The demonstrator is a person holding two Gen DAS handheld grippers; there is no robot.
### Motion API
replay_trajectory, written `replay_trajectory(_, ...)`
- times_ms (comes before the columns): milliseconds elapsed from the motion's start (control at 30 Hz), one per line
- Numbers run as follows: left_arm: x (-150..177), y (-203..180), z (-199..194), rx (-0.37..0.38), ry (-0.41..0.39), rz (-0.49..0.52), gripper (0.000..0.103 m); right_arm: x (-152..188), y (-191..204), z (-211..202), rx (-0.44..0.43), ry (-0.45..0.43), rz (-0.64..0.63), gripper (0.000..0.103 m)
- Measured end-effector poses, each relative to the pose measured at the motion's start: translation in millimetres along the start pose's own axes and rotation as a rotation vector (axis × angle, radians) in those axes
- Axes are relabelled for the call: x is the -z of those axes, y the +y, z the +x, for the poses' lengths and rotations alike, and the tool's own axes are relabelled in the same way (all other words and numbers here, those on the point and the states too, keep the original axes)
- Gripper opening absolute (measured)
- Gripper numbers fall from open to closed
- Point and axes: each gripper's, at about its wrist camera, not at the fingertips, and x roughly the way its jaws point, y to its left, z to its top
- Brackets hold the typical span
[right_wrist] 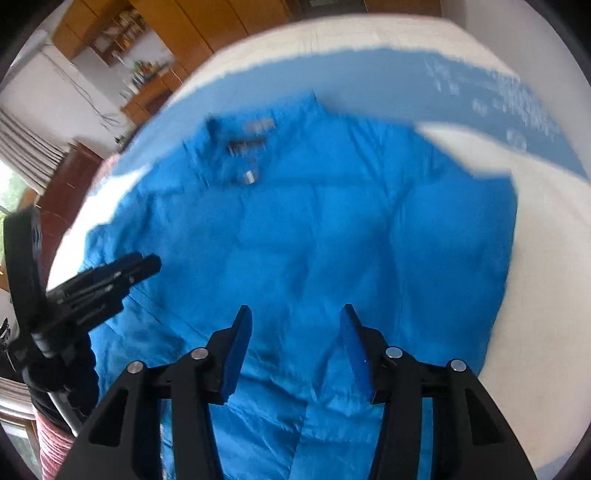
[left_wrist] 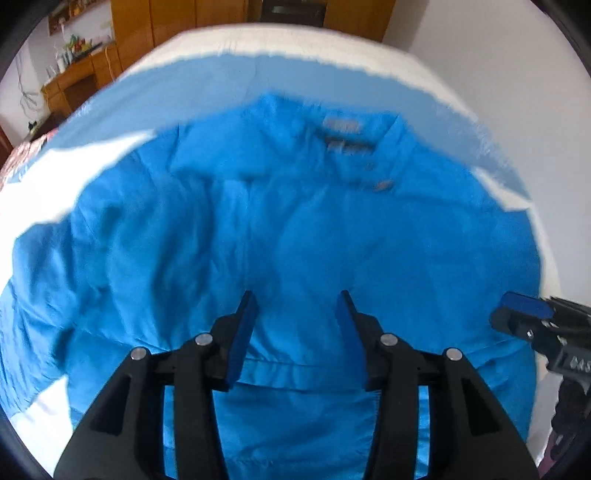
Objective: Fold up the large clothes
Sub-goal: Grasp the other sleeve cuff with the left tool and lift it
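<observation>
A bright blue collared shirt [left_wrist: 280, 229] lies spread flat on the bed, collar and neck label [left_wrist: 341, 127] at the far end, its hem nearest to me. My left gripper [left_wrist: 297, 295] hovers over the lower middle of the shirt, jaws open with only cloth showing behind the gap. Off to its right the right gripper [left_wrist: 517, 314] enters the left wrist view. In the right wrist view the same shirt [right_wrist: 314, 229] fills the middle. My right gripper [right_wrist: 295, 308] is open above its lower part, and the left gripper [right_wrist: 140, 266] pokes in from the left.
The bed carries a white cover [left_wrist: 280, 40] and a light blue sheet [left_wrist: 221, 77] under the shirt. Wooden wardrobes [left_wrist: 177, 22] and a cluttered desk [left_wrist: 74, 77] stand behind it on the left. A white wall [left_wrist: 498, 74] runs along the right. A pink striped sleeve [right_wrist: 51, 443] shows low left.
</observation>
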Motion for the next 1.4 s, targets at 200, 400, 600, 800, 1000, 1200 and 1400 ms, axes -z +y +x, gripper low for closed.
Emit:
replay_trajectory(200,3,-1,14,0.010,-0.024,0.020,0.046,4,-9,14,-0.021,-0.024,0.029,0.048)
replay_trajectory(400,6,17,-14,0.104,-0.042,-0.037,0.049,11,-17,-22,-0.137,-0.095,0.036,0.050)
replay_trajectory(600,34,95,-96,0.061,-0.196,-0.123,0.066,23,-49,-77,0.023,-0.188,0.078,0.053)
replay_trajectory(800,117,236,-141,-0.146,-0.203,-0.428,0.067,25,-99,-71,0.031,-0.159,0.191,0.060)
replay_trajectory(1000,197,343,-167,-0.274,-0.209,-0.724,0.071,26,-111,-54,-0.010,-0.119,0.215,0.060)
replay_trajectory(1200,243,416,-160,-0.173,-0.250,-1.002,0.071,29,-106,-48,-0.016,-0.109,0.201,0.060)
replay_trajectory(1400,242,449,-151,-0.107,-0.316,-1.086,0.060,30,-100,-40,0.011,-0.089,0.173,0.060)
